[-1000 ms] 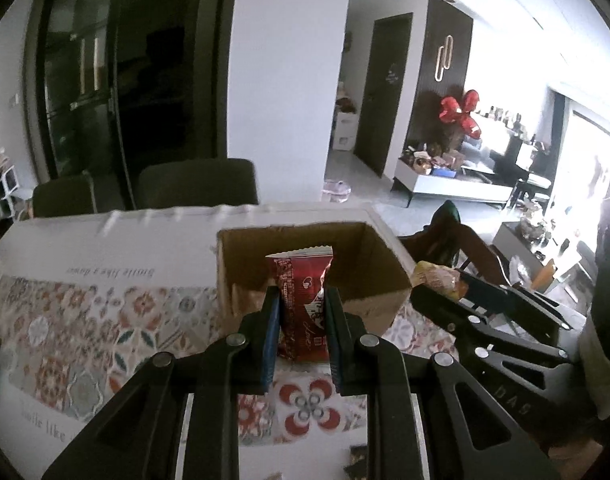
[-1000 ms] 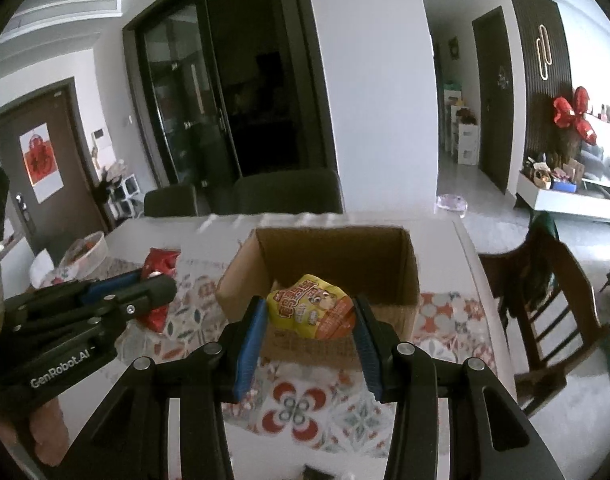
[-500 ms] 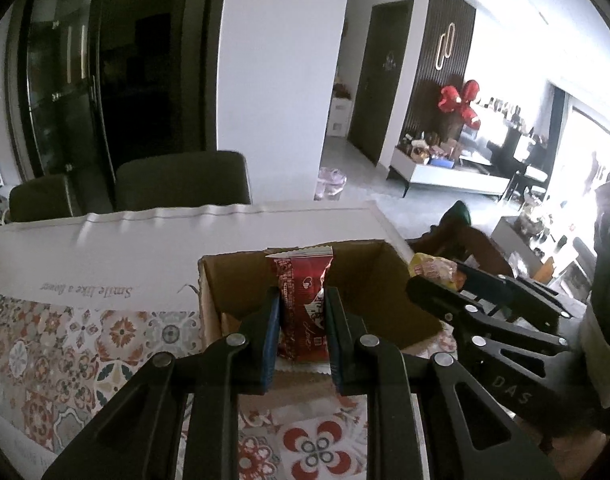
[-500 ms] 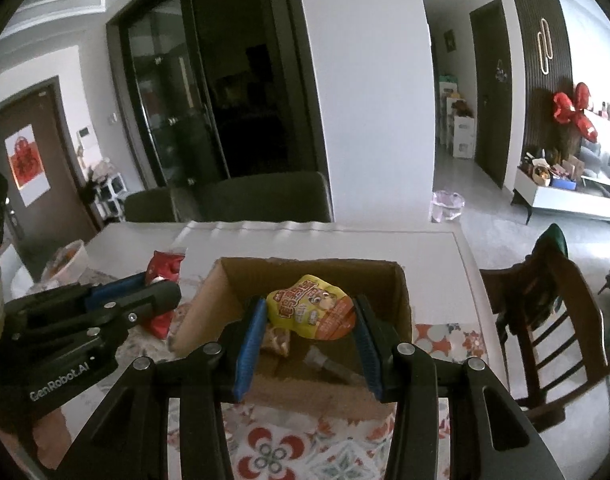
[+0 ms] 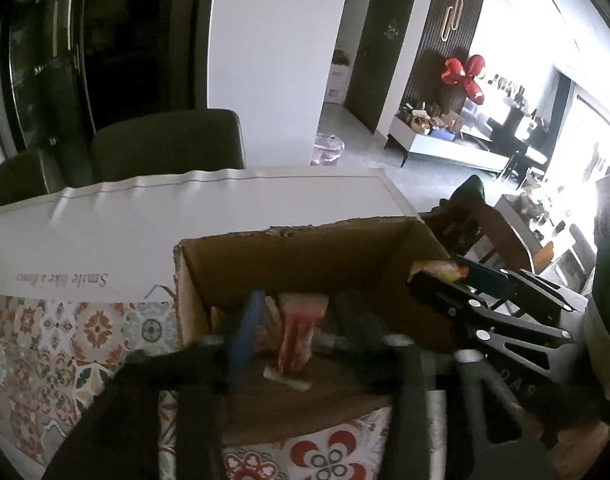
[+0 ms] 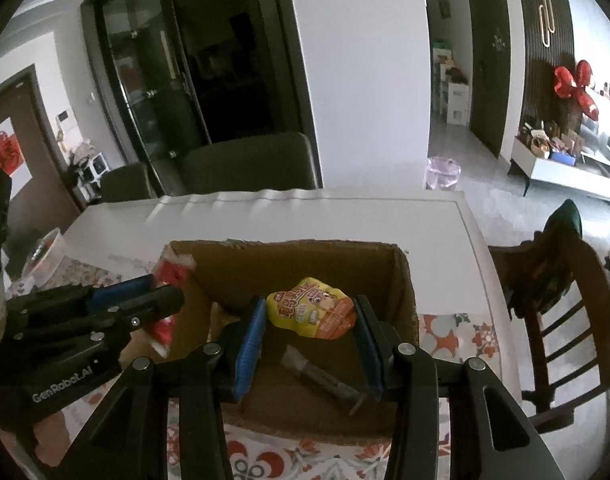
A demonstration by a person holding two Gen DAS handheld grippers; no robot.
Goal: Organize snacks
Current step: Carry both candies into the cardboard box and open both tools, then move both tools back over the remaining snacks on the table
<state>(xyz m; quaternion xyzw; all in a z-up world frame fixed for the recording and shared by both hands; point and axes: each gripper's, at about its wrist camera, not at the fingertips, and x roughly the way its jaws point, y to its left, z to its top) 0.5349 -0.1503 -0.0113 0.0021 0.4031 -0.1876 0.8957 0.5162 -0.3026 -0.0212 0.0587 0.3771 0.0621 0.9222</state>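
An open cardboard box point(image 5: 305, 256) point(image 6: 305, 264) stands on the table with its mouth just below both grippers. My left gripper point(image 5: 297, 332) point(image 6: 165, 290) hangs over the box's left side. Its jaws are opening, and a red snack packet point(image 5: 301, 332) point(image 6: 173, 272) sits loose between the pads, blurred, with a gap on each side. My right gripper point(image 6: 311, 306) point(image 5: 437, 276) is shut on a yellow snack packet point(image 6: 309, 314) point(image 5: 437, 268) over the box's interior. A dark wrapped stick point(image 6: 325, 380) lies on the box floor.
The box sits on a flower-patterned cloth point(image 5: 65, 340) over a white table point(image 6: 345, 216). Dark chairs point(image 5: 165, 144) stand at the far side, and a wooden chair point(image 6: 553, 300) at the right. A bowl point(image 6: 45, 256) sits far left.
Both grippers have moved forward and down until they are over the box. The left jaws, earlier clamped on the red packet, have spread away from it. The right grip is unchanged.
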